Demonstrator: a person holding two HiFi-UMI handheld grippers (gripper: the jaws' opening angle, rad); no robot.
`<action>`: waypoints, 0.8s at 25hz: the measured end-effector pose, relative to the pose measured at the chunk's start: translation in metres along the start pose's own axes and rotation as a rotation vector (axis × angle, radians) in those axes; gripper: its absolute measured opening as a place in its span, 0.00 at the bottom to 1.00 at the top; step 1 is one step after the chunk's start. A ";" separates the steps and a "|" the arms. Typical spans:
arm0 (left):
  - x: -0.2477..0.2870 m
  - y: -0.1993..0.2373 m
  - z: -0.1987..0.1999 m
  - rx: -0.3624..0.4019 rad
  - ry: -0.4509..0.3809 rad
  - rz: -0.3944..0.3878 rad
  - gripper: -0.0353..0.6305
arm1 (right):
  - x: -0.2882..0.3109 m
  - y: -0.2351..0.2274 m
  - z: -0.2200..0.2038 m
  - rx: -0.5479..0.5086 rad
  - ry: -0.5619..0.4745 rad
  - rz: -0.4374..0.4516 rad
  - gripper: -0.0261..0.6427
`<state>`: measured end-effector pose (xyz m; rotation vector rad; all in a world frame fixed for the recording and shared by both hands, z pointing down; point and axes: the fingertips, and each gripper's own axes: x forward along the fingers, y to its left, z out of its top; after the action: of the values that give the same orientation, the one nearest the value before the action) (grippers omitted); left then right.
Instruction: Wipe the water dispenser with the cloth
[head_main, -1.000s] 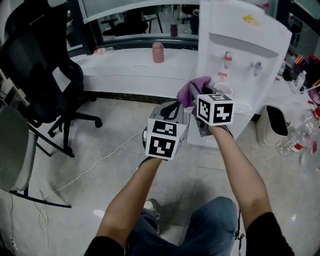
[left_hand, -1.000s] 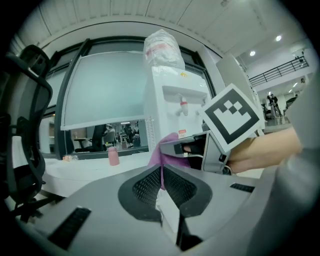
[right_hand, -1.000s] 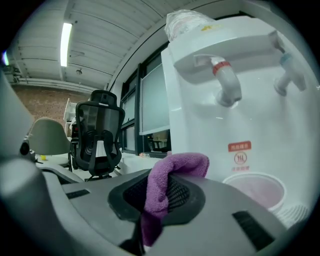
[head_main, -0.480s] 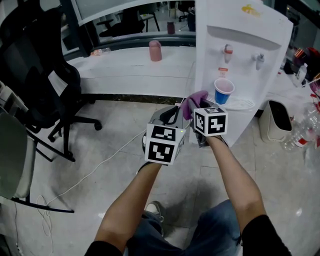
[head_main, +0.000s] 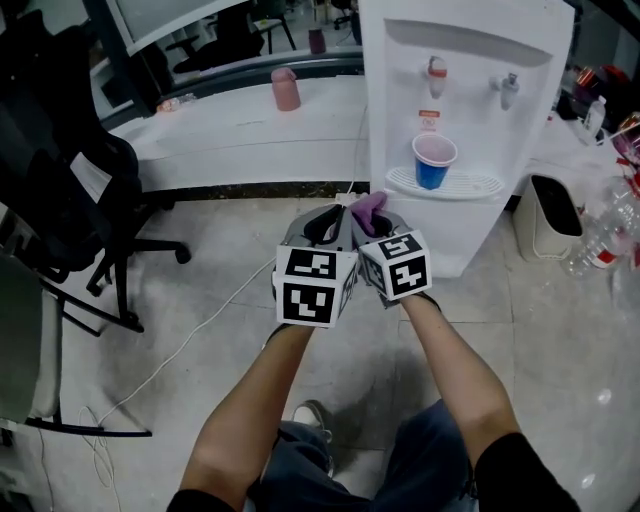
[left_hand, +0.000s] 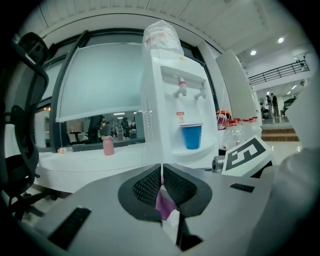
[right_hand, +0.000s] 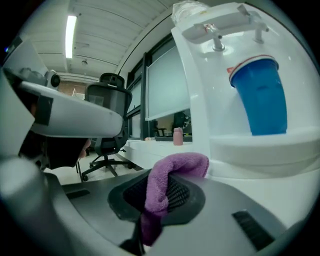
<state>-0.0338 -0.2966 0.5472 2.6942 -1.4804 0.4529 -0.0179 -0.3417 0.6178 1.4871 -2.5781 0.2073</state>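
we've pulled back from water dispenser (head_main: 470, 225); right gripper (right_hand: 161, 196) clamped on cloth (right_hand: 176, 166), left gripper (left_hand: 162, 176) pinching its edge; wiping paused.

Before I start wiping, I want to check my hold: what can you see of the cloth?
The cloth is purple and fuzzy, like microfibre, and bunched rather than spread. The right claw is shut on it: a rounded hump arches over the jaw tips and a tail hangs below. A purple strip also shows pinched between the closed jaws of the left claw. The cloth sits short of the dispenser, not touching it.
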 end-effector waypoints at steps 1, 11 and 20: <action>0.002 -0.002 -0.003 0.001 0.007 -0.009 0.10 | 0.001 -0.003 -0.005 0.010 0.006 -0.006 0.11; 0.014 -0.010 -0.014 0.019 0.019 -0.069 0.10 | -0.018 -0.050 -0.026 0.132 -0.026 -0.131 0.11; 0.031 -0.033 -0.015 -0.022 0.012 -0.122 0.11 | -0.066 -0.103 -0.045 0.160 -0.022 -0.250 0.11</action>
<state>0.0057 -0.3021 0.5734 2.7397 -1.3004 0.4425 0.1069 -0.3285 0.6526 1.8583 -2.4098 0.3740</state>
